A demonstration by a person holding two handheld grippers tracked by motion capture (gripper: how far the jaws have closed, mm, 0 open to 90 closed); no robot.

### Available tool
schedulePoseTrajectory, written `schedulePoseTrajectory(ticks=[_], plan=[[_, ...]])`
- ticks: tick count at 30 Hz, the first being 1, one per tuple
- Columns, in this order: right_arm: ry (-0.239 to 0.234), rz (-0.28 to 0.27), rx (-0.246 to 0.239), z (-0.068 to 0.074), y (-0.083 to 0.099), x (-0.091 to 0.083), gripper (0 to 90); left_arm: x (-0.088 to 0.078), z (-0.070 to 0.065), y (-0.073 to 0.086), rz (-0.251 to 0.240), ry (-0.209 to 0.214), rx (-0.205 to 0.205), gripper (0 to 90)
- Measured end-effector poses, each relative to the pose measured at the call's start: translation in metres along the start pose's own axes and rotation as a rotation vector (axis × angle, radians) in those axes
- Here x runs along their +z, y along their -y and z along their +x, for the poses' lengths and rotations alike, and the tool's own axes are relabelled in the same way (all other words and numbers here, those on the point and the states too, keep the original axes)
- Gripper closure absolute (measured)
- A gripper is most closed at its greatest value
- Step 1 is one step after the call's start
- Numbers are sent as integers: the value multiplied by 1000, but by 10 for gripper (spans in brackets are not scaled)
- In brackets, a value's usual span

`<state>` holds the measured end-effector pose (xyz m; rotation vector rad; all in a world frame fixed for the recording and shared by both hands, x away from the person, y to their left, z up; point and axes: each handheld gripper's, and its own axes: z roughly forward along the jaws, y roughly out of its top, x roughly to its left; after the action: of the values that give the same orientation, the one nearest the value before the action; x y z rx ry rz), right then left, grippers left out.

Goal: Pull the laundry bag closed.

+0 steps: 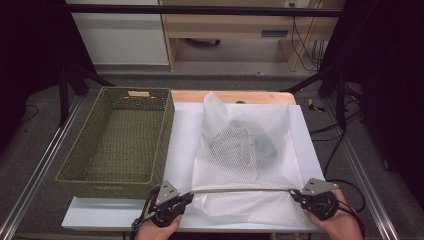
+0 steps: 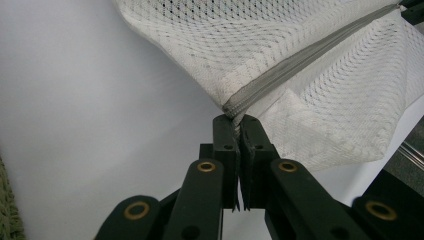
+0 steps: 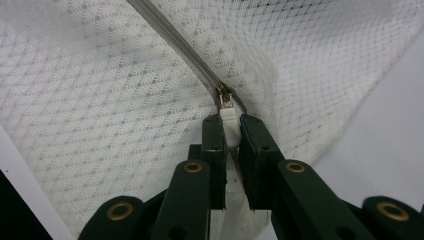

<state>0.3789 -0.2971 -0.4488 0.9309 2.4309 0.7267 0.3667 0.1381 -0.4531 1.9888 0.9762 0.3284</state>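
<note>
Mesh laundry bag [image 1: 240,165] lies on the white table top [image 1: 300,130], spread from the middle down to the near edge, with a bundle of grey clothing [image 1: 245,142] showing through the netting toward its far end. Its grey zipper [image 1: 240,190] runs along the near side, pulled taut between the two grippers. The left gripper [image 1: 187,198] is clamped tight on the zipper's end at the bag's near left corner — in the left gripper view the jaws sit nearly together on the fabric [image 2: 235,117]. The right gripper [image 1: 296,196] is pinched onto the white zipper pull tab [image 3: 229,122] at the near right corner.

Around it: a green woven basket [image 1: 120,140] sits along the left edge of the table top, just beside the bag but not touching it. A strip of bare wood [image 1: 230,96] shows at the far edge — nothing lies between the bag and the basket.
</note>
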Motion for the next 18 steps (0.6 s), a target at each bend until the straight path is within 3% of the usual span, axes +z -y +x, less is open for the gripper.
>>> schedulePoseTrajectory(ticks=[18], plan=[[-6, -2, 4, -2, 2, -3, 818, 0, -1, 0, -1, -6, 6, 875]])
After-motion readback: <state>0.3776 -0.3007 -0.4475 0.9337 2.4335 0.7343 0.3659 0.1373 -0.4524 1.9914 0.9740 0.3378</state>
